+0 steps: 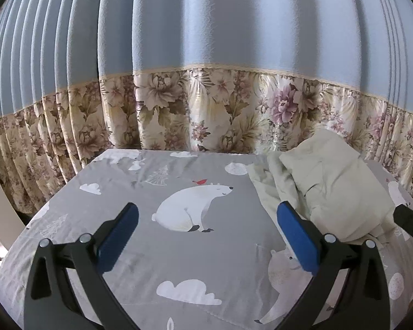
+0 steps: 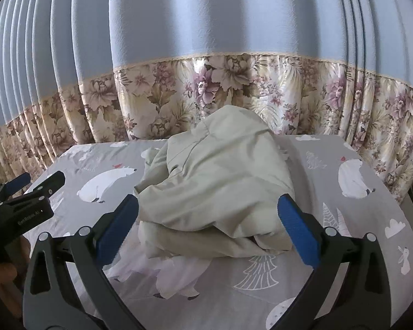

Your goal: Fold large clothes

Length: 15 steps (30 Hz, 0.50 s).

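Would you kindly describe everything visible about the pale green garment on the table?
The pale green garment is a crumpled, unfolded heap of soft, matte woven-looking cloth, with seams and a hem visible. It rests on the grey polar-bear tablecloth, its back near the floral curtain. A thin whitish layer spills out at its front. The open right gripper faces it; neither gripper touches it.

A grey sheet [image 1: 140,258] printed with white polar bears, clouds, line-drawn fir trees and rabbits covers the flat surface. One polar bear [image 1: 188,209] sits in profile with a small red bird [image 1: 200,182] on its back. Behind hangs a pleated curtain [image 2: 206,27], plain pale blue above, with a cream braid trim [image 2: 234,55] dividing it from a lower floral band [image 1: 179,110] of beige and mauve blossoms
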Tool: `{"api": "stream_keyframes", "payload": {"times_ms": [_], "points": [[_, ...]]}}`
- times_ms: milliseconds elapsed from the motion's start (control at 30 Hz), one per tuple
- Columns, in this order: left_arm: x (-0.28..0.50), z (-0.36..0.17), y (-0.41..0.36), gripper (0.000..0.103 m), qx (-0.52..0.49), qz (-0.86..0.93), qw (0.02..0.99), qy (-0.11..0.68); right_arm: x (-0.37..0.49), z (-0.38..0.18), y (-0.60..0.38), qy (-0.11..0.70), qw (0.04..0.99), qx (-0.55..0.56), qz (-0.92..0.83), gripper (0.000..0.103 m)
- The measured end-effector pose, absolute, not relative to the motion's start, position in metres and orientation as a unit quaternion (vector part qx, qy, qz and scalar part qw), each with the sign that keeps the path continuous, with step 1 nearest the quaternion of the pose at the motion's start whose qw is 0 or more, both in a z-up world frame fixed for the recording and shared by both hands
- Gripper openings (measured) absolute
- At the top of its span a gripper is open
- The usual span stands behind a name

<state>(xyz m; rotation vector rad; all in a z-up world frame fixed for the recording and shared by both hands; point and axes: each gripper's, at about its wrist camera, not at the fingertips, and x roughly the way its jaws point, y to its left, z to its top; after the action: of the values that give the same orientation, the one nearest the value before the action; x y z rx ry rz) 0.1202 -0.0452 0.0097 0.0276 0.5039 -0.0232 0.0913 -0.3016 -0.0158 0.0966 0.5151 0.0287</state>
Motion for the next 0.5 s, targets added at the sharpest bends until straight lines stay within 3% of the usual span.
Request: {"api": "stream_keyframes", "payload": {"times_ms": [500], "points": [[0.1182,0.0126,-0.045,0.101,0.005,-0.02,0.968,0.252,0.094,-0.0202,-0.2984,0.256,0.965,0.046,0.013,0.1]]}}
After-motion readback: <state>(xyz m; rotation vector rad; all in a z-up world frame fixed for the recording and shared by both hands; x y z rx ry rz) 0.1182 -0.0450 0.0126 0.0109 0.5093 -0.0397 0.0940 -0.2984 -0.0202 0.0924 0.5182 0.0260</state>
